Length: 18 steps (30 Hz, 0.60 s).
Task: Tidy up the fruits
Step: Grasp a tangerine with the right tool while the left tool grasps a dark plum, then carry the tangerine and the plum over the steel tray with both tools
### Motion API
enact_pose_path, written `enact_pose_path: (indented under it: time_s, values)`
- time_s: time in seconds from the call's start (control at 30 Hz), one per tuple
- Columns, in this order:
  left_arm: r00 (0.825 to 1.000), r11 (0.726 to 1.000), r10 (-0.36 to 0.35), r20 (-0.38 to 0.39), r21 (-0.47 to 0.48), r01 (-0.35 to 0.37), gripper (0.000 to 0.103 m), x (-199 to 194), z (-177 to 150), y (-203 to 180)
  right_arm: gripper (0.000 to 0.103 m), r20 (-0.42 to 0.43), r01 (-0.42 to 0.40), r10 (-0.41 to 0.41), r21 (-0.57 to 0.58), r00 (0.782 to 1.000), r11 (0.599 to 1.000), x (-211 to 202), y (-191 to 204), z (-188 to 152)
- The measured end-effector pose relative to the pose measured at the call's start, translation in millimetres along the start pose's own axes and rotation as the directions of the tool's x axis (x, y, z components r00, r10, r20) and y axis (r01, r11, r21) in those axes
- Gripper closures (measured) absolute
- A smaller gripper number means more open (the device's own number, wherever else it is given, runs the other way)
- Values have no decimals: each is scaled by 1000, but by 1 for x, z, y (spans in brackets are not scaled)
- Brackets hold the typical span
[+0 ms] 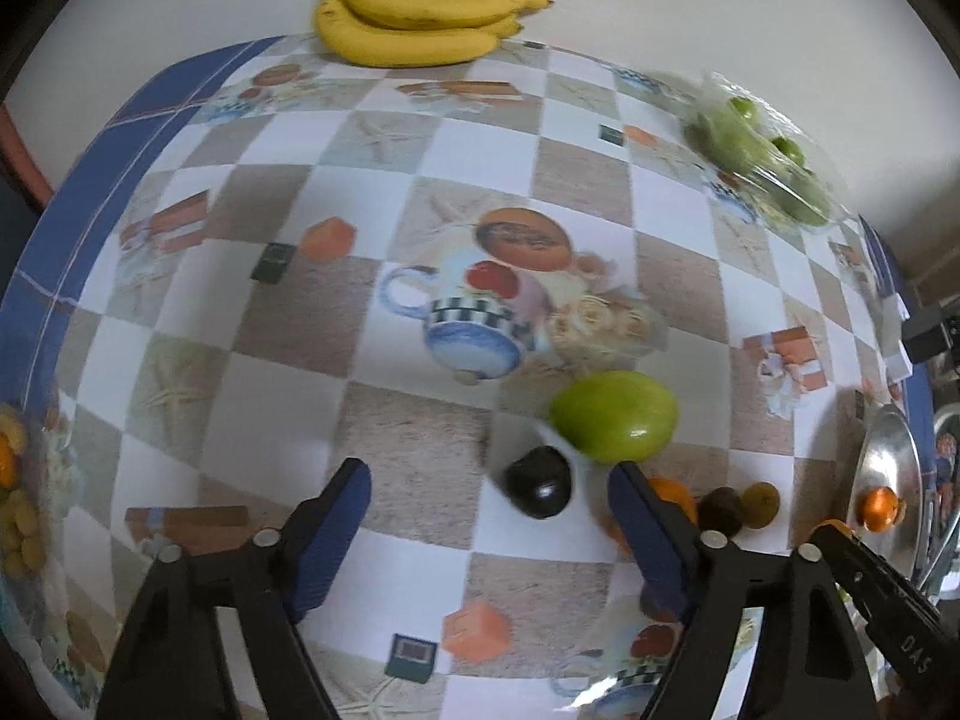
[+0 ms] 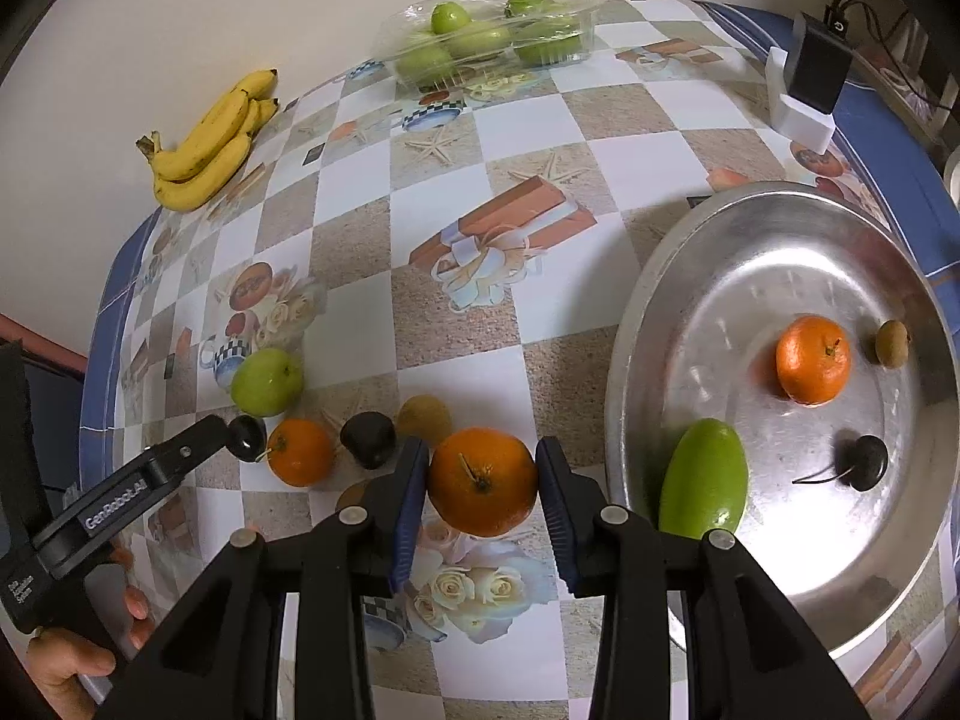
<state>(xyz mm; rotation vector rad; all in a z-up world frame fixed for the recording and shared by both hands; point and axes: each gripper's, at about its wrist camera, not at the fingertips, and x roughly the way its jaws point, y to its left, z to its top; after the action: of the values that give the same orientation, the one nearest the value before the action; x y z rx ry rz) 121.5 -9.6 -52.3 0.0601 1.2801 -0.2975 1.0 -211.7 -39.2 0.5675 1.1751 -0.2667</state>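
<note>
Orange in colour, a tangerine (image 2: 482,481) is clamped between the blue pads of the right hand-held gripper (image 2: 483,483), which is held above the patterned bench (image 2: 456,192) just beside the rim of a silver metal tray (image 2: 840,252). Four fruits are seen lying in the tray: a second tangerine (image 2: 813,359), a green oblong fruit (image 2: 703,478), a dark cherry with its stem (image 2: 869,462) and a small brown fruit (image 2: 892,343).

The left hand-held gripper (image 1: 489,483) is shown with its jaws apart and nothing pressed between the pads; a dark cherry on the bench (image 1: 538,490) lies in the gap, nearer the right-side finger. Just beyond it a green apple (image 1: 614,416) rests on the bench. Beside this group, a loose tangerine (image 2: 299,452), a dark fruit (image 2: 368,438) and a brownish fruit (image 2: 423,417) are seen in the right wrist view.

At the far edge of the bench, a bunch of bananas (image 1: 414,15) and a clear plastic box of green fruits (image 2: 489,30) are placed well apart. A black device on a white stand (image 2: 810,81) is visible at the bench's corner.
</note>
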Motion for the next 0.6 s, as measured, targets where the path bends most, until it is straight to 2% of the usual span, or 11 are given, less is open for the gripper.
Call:
enact_pose_path:
  time_s: [0.07, 0.33, 0.6]
  values:
    - [1000, 1000, -14, -4, 5, 14, 33, 2, 1, -4, 65, 0, -2, 2, -4, 1000, 1000, 1, 2, 0]
    - [999, 999, -35, 10, 29, 35, 57, 7, 4, -17, 65, 2, -9, 9, -5, 1000, 1000, 1, 2, 0]
    - [1000, 997, -23, -4, 67, 23, 68, 9, 4, -22, 65, 3, -17, 17, -3, 1000, 1000, 0, 2, 0]
